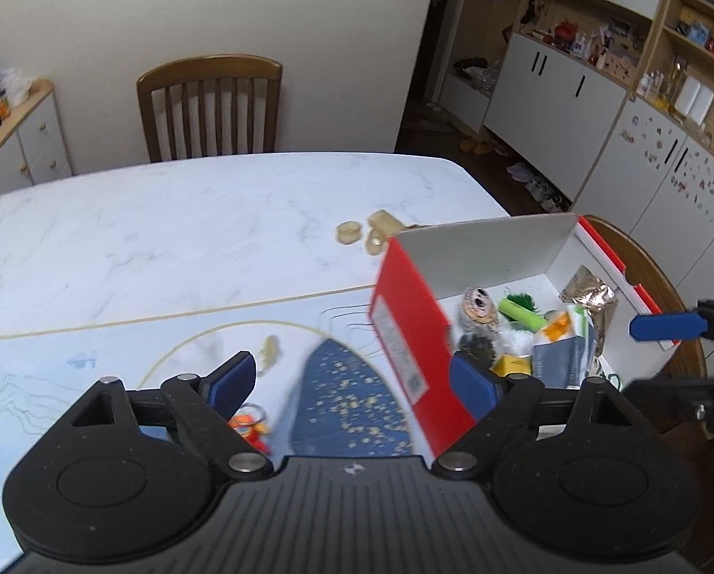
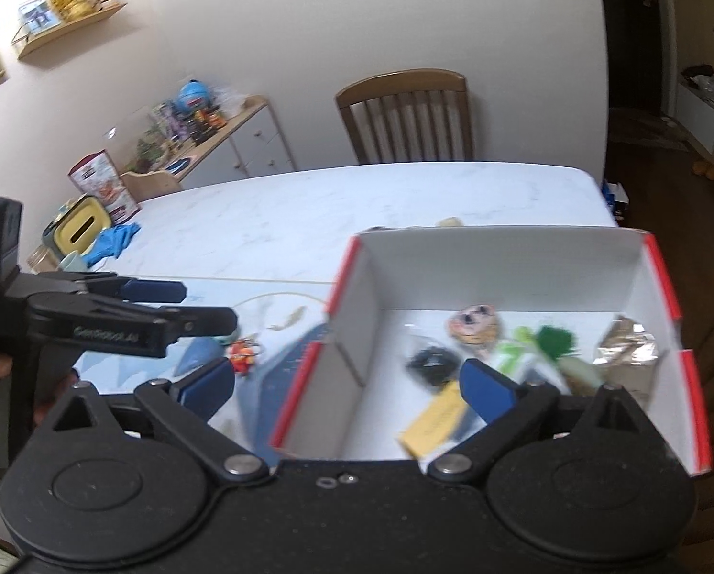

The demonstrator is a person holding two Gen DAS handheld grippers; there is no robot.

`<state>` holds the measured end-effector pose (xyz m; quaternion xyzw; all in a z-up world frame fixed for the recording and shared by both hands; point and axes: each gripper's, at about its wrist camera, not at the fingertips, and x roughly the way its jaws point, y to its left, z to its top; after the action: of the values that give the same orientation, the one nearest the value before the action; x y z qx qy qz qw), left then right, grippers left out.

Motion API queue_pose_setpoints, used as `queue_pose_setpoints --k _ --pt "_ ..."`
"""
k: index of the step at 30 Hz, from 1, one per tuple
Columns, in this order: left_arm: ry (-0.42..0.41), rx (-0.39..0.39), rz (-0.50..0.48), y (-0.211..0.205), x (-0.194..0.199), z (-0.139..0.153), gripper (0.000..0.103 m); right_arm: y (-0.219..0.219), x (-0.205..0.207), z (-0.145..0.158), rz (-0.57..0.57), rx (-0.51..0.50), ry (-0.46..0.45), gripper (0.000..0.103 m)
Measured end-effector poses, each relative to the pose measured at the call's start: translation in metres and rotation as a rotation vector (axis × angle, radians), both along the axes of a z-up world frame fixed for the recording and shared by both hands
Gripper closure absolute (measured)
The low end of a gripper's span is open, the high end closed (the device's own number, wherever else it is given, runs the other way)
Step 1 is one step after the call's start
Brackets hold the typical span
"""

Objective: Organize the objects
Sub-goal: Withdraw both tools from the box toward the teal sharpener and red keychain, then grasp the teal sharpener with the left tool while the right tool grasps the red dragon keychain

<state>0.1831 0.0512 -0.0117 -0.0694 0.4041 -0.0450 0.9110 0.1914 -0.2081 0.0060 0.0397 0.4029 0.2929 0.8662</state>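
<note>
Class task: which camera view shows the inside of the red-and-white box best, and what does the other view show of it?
The right wrist view: it looks straight into the box, floor and walls visible. The left wrist view shows the box side-on, its red wall hiding part of the floor.

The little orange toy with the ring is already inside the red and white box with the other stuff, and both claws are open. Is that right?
Not quite. The orange toy is not in the red and white box; it lies outside it on the blue mat, to the box's left, as the right wrist view shows. The rest holds: the left claw and right claw are both open and hold nothing.
</note>
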Motion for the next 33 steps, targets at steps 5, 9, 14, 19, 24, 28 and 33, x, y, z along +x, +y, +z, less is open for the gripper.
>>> queue_pose_setpoints --k 5,9,14,19,24,28,33 --pt "0.0 -0.019 0.026 0.037 -0.005 -0.006 0.001 0.031 -0.006 0.0 0.022 -0.004 0.007 0.003" --pt "0.01 -0.013 0.035 0.062 -0.008 -0.012 0.0 0.055 -0.013 -0.001 0.023 -0.03 -0.008 0.003" --pt "0.027 0.013 0.04 0.09 -0.007 -0.025 0.0 0.089 -0.025 -0.004 0.053 -0.062 -0.033 0.003" --pt "0.044 0.047 0.018 0.11 -0.005 -0.041 0.0 0.126 -0.032 -0.011 0.091 -0.106 -0.056 0.003" --pt "0.045 0.082 -0.045 0.118 -0.002 -0.057 0.0 0.155 -0.029 -0.028 0.105 -0.137 -0.051 0.003" --pt "0.051 0.114 -0.108 0.114 0.001 -0.071 0.0 0.173 -0.023 -0.045 0.109 -0.166 -0.038 0.004" --pt "0.061 0.113 -0.133 0.114 0.012 -0.084 0.0 0.192 -0.017 -0.063 0.135 -0.225 -0.027 0.005"
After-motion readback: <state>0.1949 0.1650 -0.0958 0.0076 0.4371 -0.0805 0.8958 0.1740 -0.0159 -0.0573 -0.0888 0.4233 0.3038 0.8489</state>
